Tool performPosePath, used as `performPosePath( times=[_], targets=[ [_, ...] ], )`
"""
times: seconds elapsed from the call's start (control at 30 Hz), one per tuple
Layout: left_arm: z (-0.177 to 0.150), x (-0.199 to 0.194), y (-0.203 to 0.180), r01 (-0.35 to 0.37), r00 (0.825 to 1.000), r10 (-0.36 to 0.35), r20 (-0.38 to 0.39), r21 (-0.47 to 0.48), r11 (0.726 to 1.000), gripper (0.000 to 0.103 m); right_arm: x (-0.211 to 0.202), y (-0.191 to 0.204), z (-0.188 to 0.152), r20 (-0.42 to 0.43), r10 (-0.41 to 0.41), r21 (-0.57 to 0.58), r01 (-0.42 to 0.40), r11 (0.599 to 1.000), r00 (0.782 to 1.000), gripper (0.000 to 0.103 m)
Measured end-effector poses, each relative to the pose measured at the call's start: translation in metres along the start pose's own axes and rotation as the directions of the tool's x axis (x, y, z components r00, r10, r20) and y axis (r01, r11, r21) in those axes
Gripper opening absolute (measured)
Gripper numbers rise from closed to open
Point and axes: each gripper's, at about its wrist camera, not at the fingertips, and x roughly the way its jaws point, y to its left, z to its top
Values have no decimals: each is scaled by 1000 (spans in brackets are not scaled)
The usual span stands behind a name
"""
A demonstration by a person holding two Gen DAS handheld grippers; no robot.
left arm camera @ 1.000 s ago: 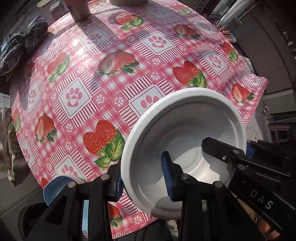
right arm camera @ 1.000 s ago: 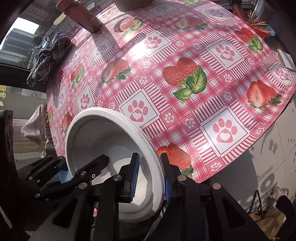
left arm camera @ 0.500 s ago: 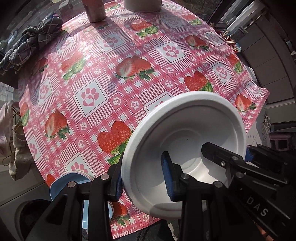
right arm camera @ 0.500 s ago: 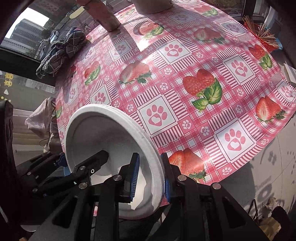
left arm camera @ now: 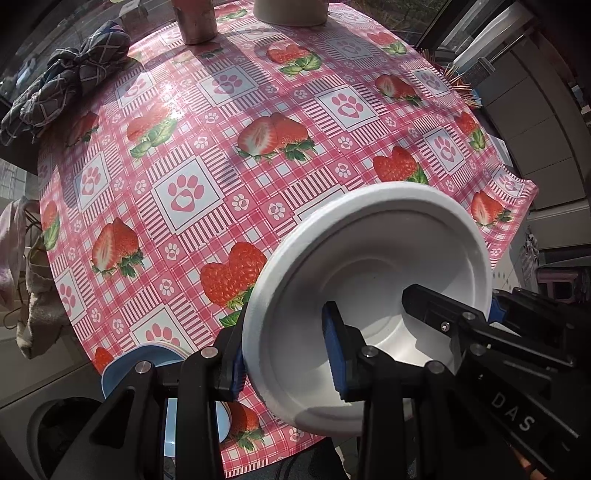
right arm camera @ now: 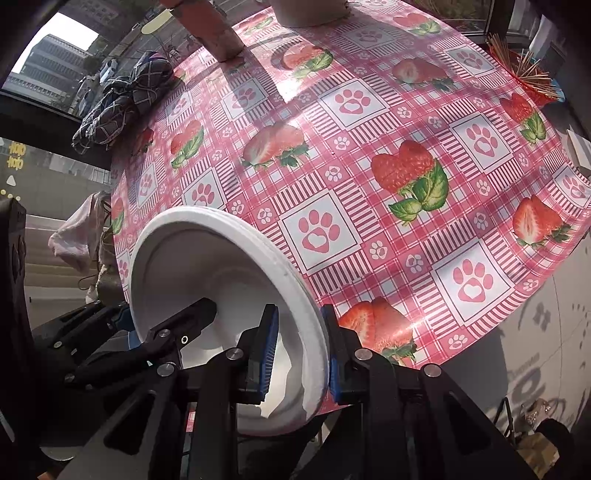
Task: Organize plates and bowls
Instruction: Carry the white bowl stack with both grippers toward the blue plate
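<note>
A white foam bowl (left arm camera: 369, 280) is held tilted above the near edge of the table. My left gripper (left arm camera: 284, 354) is shut on its left rim, one finger inside and one outside. My right gripper (right arm camera: 299, 354) is shut on the opposite rim of the same bowl (right arm camera: 207, 258). The right gripper's fingers (left arm camera: 436, 314) show inside the bowl in the left wrist view. A blue bowl (left arm camera: 147, 365) sits on the table's near left edge, partly hidden behind my left gripper.
The table has a pink strawberry and paw-print cloth (left arm camera: 258, 147). A dark checked cloth bundle (left arm camera: 66, 88) lies at the far left. A brown cylinder (left arm camera: 194, 22) and a white container (left arm camera: 291, 11) stand at the far edge. Toothpicks (right arm camera: 528, 70) sit at far right.
Both grippers have pulled back and risen with the white bowl, so more of the table shows. The grip on the bowl has not changed.
</note>
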Motion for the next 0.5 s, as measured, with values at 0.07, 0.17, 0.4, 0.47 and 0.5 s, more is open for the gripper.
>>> performPosePath(
  times=[0.07, 0.17, 0.4, 0.47, 0.5],
  targets=[
    [-1, 0, 3, 2, 1000, -2, -1, -7, 1000, 38, 1, 2, 0, -3, -2, -8, 2, 1000, 1000, 26],
    [-4, 1, 7, 4, 1000, -5, -2, -21, 1000, 38, 2, 5, -1, -10, -5, -20, 5, 1000, 1000, 26],
    [-12, 0, 23, 13, 1000, -12, 4, -76, 997, 38, 7, 18, -2, -27, -15, -63, 13, 998, 1000, 26],
    [-15, 0, 30, 16, 1000, -15, 8, -102, 995, 38, 9, 24, -2, -36, -19, -83, 15, 996, 999, 26],
    [-17, -1, 33, 16, 1000, -15, 11, -114, 993, 38, 10, 27, -2, -40, -20, -94, 16, 995, 999, 26]
  ],
)
